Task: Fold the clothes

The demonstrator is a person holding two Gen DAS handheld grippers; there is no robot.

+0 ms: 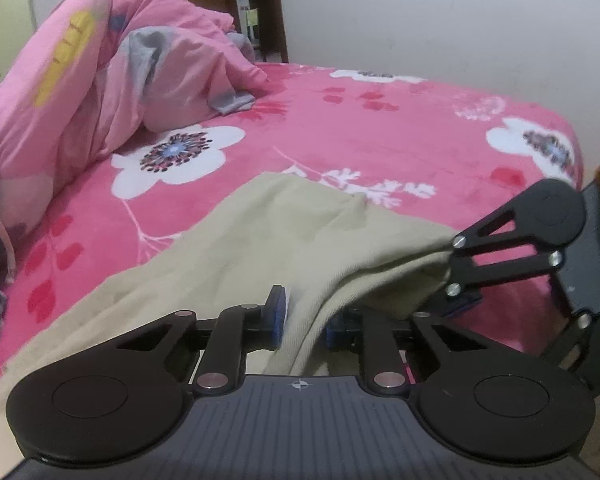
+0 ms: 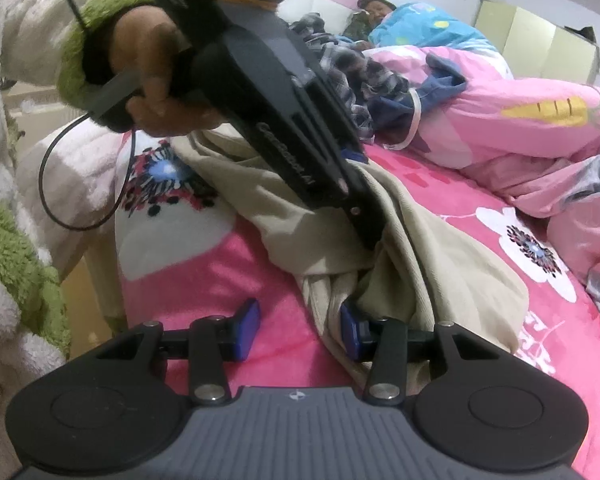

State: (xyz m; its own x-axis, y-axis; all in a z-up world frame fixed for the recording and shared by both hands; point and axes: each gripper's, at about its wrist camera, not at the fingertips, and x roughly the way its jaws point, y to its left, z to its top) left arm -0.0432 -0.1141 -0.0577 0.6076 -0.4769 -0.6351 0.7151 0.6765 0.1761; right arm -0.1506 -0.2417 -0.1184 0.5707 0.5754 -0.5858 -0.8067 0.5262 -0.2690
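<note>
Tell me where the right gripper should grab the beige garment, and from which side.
Take the bunched fold of the beige garment beside the right gripper, coming in from the near bed edge. The cloth gathers into a ridge there, so the pads can straddle it.

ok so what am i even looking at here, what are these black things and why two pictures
There is no robot. A person holds a black two-finger gripper in each hand, and a camera on each looks along its fingers. One picture is from the left gripper. The other is from the right gripper, and it also shows the hand holding the left one. A beige garment lies on a bed with a pink flowered sheet and a bunched pink quilt. The left gripper pinches a fold of the garment. The right one is open, with cloth draped over one finger.
</note>
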